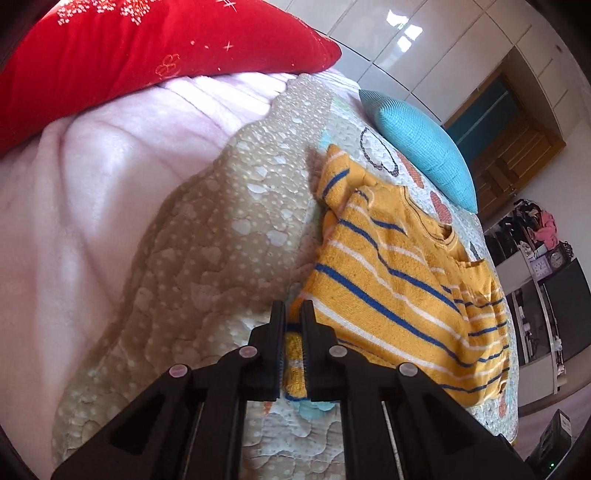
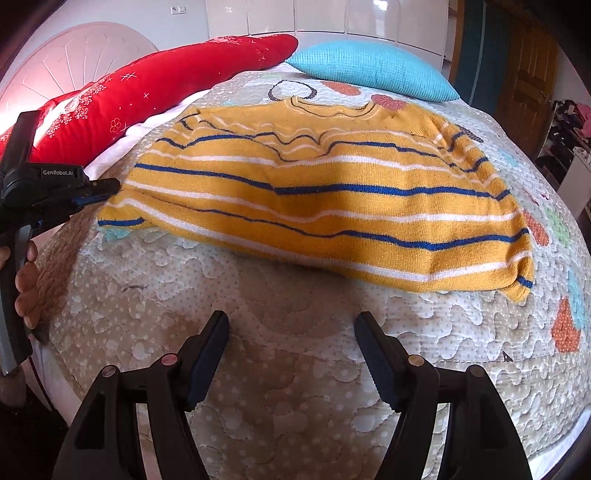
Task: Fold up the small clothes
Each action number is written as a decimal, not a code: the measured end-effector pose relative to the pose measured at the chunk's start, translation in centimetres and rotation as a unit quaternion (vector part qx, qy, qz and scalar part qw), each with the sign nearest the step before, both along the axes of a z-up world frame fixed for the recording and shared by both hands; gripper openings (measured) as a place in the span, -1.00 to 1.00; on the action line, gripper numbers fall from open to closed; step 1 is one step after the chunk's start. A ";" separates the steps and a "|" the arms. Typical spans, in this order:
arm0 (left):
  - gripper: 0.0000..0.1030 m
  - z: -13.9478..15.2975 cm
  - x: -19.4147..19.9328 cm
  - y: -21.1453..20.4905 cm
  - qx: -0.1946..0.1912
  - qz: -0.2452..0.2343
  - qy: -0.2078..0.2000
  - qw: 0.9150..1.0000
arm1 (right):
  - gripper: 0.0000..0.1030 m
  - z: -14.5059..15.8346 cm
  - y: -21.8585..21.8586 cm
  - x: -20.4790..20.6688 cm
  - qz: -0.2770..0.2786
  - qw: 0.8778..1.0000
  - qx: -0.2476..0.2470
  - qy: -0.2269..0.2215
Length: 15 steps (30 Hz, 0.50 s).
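A yellow sweater (image 2: 314, 192) with blue and white stripes lies spread on a quilted bedspread (image 2: 295, 369), its collar toward the far side and its hem toward the near side in the right wrist view. The left gripper (image 1: 293, 314) is clenched on the sweater's near-left hem corner; yellow knit with a blue band shows between its two fingers (image 1: 277, 332), which stand almost together. In the right wrist view the same left gripper (image 2: 110, 186) enters from the left edge, its tip touching the sweater's left corner, and the person's left hand (image 2: 26, 284) grips its handle below. The right gripper (image 2: 291, 321) is released: its fingers (image 2: 210, 350) stand wide apart above bare bedspread, on the near side of the sweater's hem and not touching the garment. The sweater's right sleeve hangs folded along the right edge of the body; the left sleeve lies bunched near the far-left shoulder. A red pillow (image 2: 147, 92) with white and gold embroidery rests at the far left of the bed, on a pink blanket (image 1: 92, 184). A turquoise cushion (image 2: 373, 70) lies at the far side, just beyond the collar. White glossy wardrobe doors (image 2: 325, 14) stand behind the bed, and a wooden door (image 2: 528, 74) stands to the far right.
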<state>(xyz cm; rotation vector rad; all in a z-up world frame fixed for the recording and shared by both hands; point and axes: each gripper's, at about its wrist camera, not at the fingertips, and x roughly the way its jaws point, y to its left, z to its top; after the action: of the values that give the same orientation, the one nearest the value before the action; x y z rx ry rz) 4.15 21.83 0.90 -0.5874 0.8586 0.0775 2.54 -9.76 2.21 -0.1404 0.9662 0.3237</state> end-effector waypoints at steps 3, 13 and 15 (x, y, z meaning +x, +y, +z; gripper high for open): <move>-0.93 0.3 -0.4 1.0 0.034 0.032 0.002 0.999 | 0.46 0.0 0.0 -0.1 -0.001 1.000 -0.002 -0.001; -0.28 1.8 -1.5 0.8 -0.030 0.005 -0.050 0.998 | 0.45 6.4 -7.3 4.7 -0.088 0.993 0.034 -0.075; -0.01 2.6 -1.8 -0.5 -0.014 -0.004 -0.072 0.997 | 0.45 8.4 -8.6 7.7 -0.094 0.990 0.062 -0.086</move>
<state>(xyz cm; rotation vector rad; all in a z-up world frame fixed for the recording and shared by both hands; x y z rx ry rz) 2.37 21.34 3.52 -0.6073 0.7221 0.0154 10.23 -18.35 10.60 0.0352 0.7796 0.1943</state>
